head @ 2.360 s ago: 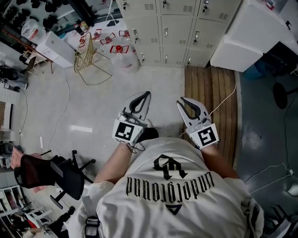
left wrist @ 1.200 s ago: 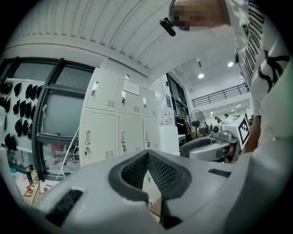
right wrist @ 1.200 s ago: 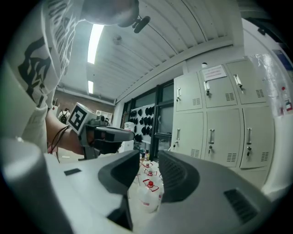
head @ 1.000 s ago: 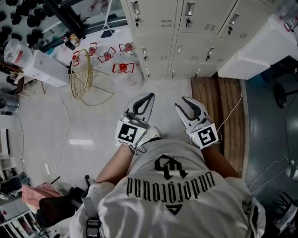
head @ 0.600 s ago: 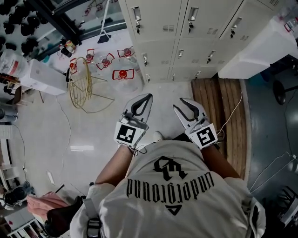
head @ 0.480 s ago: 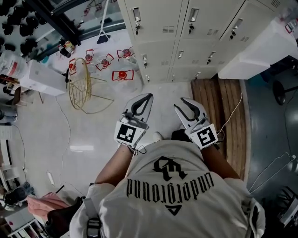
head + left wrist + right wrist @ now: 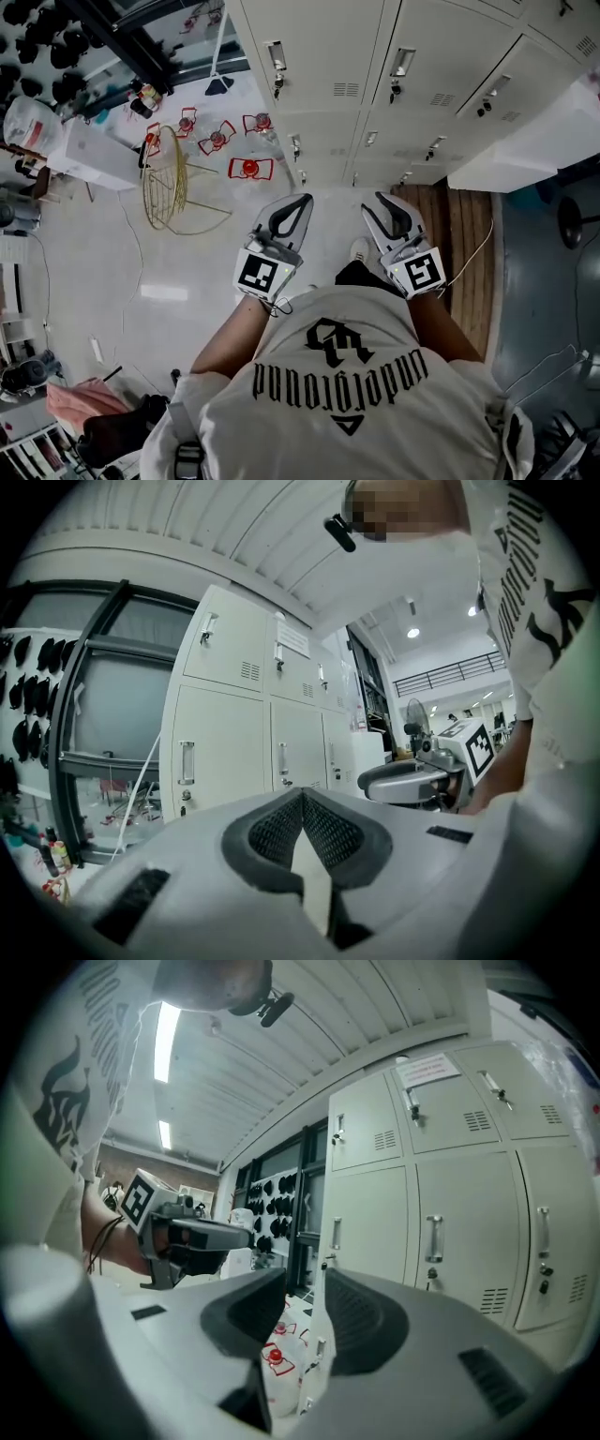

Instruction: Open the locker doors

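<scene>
A bank of cream locker doors [image 7: 319, 56] fills the top of the head view, all closed, each with a metal handle [image 7: 277, 56] and a lock. Both grippers are held level in front of the person's chest, pointing at the lockers and some way short of them. My left gripper [image 7: 305, 200] has its tips together with nothing in it; in the left gripper view [image 7: 301, 794] the pads meet, with the doors [image 7: 220, 742] beyond. My right gripper [image 7: 375, 200] stands part open and empty; in the right gripper view [image 7: 316, 1283] a gap shows between its pads, with the doors [image 7: 459, 1213] ahead.
A gold wire stool [image 7: 169, 178] and several red-labelled water bottles [image 7: 248, 169] stand on the floor left of the lockers. A wooden pallet [image 7: 459, 234] lies at the right below a white cabinet [image 7: 534, 141]. A black rack [image 7: 131, 42] is at top left.
The person has walked toward the lockers: the doors are larger and nearer in the head view, and both grippers have moved forward with them. Neither pair of jaws has changed.
</scene>
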`<state>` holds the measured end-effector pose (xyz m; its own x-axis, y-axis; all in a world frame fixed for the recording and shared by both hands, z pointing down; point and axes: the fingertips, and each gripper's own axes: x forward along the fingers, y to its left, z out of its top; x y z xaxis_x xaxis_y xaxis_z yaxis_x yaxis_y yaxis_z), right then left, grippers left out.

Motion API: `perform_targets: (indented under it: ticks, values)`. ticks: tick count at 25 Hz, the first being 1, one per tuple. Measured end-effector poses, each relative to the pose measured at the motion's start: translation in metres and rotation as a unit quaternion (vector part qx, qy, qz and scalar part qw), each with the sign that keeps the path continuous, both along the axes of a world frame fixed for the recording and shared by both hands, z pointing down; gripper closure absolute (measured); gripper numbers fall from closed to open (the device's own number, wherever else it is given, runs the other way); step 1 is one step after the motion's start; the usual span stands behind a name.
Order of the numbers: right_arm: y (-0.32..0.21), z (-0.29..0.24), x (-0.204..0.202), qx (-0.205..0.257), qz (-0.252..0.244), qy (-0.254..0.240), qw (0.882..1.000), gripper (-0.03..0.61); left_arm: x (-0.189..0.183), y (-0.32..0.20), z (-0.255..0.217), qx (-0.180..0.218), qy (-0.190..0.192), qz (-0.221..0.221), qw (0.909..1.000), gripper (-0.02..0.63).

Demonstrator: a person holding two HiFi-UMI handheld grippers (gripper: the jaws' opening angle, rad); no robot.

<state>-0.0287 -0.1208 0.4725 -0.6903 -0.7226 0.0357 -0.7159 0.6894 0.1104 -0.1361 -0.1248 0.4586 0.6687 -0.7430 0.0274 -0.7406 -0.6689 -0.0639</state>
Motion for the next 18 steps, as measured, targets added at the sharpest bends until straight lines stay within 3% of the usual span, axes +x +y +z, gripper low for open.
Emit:
perform_targets:
  ticks: [8, 11, 18]
  values:
    - [-0.116, -0.014, 0.059, 0.015, -0.006, 0.000, 1.000, 0.439, 0.037, -0.089, -0.003, -0.007, -0.002, -0.035, 0.9994, 0.607]
    - [-0.151, -0.017, 0.073, 0.017, -0.011, 0.002, 1.000, 0.434, 0.051, -0.116, -0.002, 0.007, -0.016, -0.035, 0.9992, 0.607]
    - [-0.227, -0.027, 0.096, 0.010, -0.019, -0.007, 1.000, 0.408, 0.077, -0.172, -0.014, 0.002, -0.007, -0.060, 0.9981, 0.607]
